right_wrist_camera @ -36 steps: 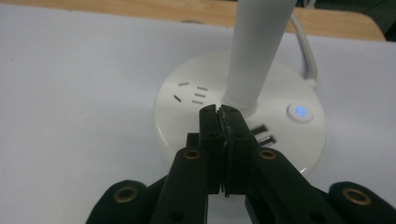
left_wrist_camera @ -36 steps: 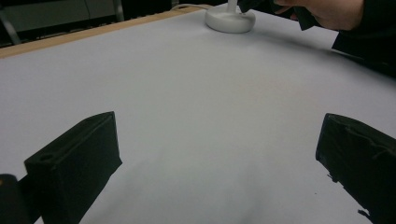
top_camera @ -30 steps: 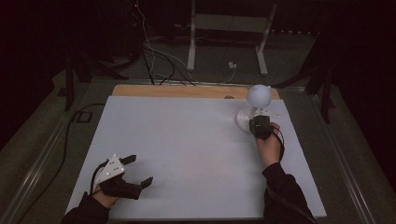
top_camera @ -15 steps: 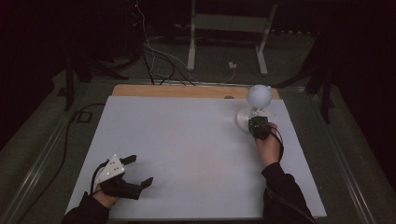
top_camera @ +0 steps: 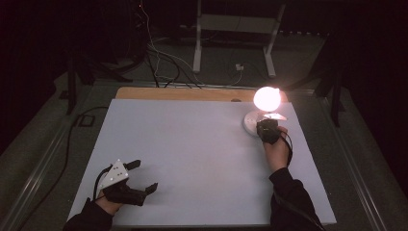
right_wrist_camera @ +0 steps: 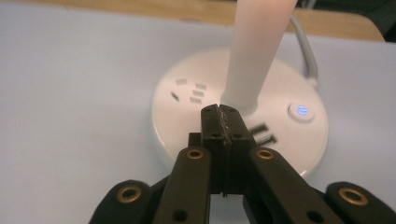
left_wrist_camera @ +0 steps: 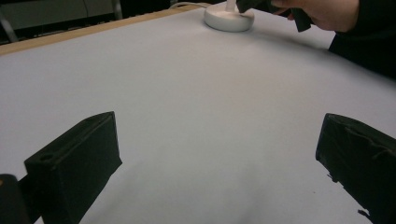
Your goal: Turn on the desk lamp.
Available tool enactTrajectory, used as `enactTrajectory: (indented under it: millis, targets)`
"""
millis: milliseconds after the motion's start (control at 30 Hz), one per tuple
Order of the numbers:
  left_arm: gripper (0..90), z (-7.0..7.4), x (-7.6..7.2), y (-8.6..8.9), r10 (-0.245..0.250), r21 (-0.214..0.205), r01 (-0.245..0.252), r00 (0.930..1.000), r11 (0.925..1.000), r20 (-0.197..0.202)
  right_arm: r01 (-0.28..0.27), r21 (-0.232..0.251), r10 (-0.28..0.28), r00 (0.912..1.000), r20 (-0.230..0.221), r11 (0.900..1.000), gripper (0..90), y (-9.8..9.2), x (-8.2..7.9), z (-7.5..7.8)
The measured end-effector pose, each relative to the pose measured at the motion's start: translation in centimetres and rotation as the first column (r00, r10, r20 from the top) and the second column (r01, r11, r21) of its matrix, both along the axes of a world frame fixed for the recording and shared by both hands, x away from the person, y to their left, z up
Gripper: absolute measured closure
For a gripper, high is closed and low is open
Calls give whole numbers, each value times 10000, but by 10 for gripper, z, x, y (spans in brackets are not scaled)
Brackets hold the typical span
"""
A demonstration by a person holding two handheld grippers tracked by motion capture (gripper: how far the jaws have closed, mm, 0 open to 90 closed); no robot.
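A: Item one, largest: the table [top_camera: 192, 159]; white top, wooden strip along its far edge; everything else is placed from the lamp.

B: Item two, then: the lamp [top_camera: 262, 113]; it stands on the table near the far right corner; round white base [right_wrist_camera: 187, 126], upright white stem [right_wrist_camera: 257, 51], globe [top_camera: 267, 97] glowing pink-white at the top; the base also shows at the far end of the left gripper view [left_wrist_camera: 229, 19].

A: On the base?

B: A small round button [right_wrist_camera: 300, 111] lit blue, right of the stem in the right gripper view; grey markings left of the stem and more beside the jaw tips; a white cord [right_wrist_camera: 306, 46] leaves behind the stem towards the wooden strip.

A: Item three: the left gripper [top_camera: 143, 176]; well apart from the lamp, near the table's front left corner, held in the left hand [top_camera: 108, 206]; grey three-cornered plate on top; jaws spread wide, bare table between them, gripping nothing.

B: Item four: the right gripper [right_wrist_camera: 220, 112]; directly in front of the lamp, over the near edge of the base, held in the right hand [top_camera: 276, 151]; jaws pressed together, nothing pinched between them; the tips lie just before the foot of the stem; whether they touch the base I cannot tell.

A: Sleeves?

B: Dark, on both forearms; the right one runs back from the lamp to the table's near edge.
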State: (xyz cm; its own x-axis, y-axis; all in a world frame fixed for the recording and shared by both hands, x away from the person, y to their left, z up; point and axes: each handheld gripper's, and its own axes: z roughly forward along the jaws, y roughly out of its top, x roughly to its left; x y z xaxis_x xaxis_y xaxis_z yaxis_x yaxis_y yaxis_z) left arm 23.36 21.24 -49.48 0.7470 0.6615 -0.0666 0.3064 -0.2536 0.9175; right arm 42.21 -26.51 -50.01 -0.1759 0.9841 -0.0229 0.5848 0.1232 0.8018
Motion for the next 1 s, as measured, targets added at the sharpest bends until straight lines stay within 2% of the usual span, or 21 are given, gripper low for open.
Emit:
enactTrajectory:
  millis: [167, 233, 300, 500, 567, 600, 633, 667, 733, 833, 867, 933, 1000]
  targets:
    - [3, 0, 0, 0, -12, 30, 12, 10000, 10000, -6, -89, 89, 87, 9997, 238, 9999, 889, 3, -2, 11]
    - [3, 0, 0, 0, -6, 22, 6, 10000, 10000, -11, -287, 81, 283, 9986, 454, 9996, 839, 5, -5, 17]
    - [3, 0, 0, 0, -2, 23, 2, 10000, 10000, -17, -331, 138, 324, 9983, 474, 9994, 816, 5, -5, 18]
    - [3, 0, 0, 0, 10, 27, -10, 10000, 10000, -18, -632, 242, 612, 9952, 763, 9977, 637, 6, -13, 24]
    - [3, 0, 0, 0, 5, 24, -5, 10000, 10000, -3, -730, 484, 683, 9933, 932, 9962, 534, 6, -17, 26]
    - [3, 0, 0, 0, 7, 20, -7, 10000, 10000, -10, -910, 803, 822, 9909, 1065, 9926, 438, 5, -21, 29]
    - [3, 0, 0, 0, 5, 33, -5, 10000, 10000, -22, -910, 803, 822, 9909, 1065, 9926, 438, 5, -21, 29]
    - [3, 0, 0, -1, 1, 45, 0, 10000, 10000, -15, -1278, 1014, 1158, 9864, 1166, 9866, 328, 5, -25, 32]
    - [3, 0, 0, -1, -2, 52, 2, 10000, 10000, -4, -1353, 962, 1231, 9847, 1231, 9861, 315, 5, -26, 33]
    - [3, 0, 0, 0, 13, 55, -13, 10000, 10000, -21, -1437, 725, 1321, 9805, 1456, 9870, 207, 6, -32, 37]
    - [3, 0, 0, 0, 12, 45, -12, 10000, 10000, -17, -1598, 789, 1468, 9777, 1498, 9840, 158, 6, -35, 39]
    - [3, 0, 0, 0, 5, 49, -5, 10000, 10000, 4, -1736, 831, 1603, 9762, 1459, 9813, 137, 6, -37, 40]
    - [3, 0, 0, 0, -1, 47, 1, 10000, 10000, -20, -1895, 711, 1781, 9738, 1415, 9793, 62, 6, -42, 41]
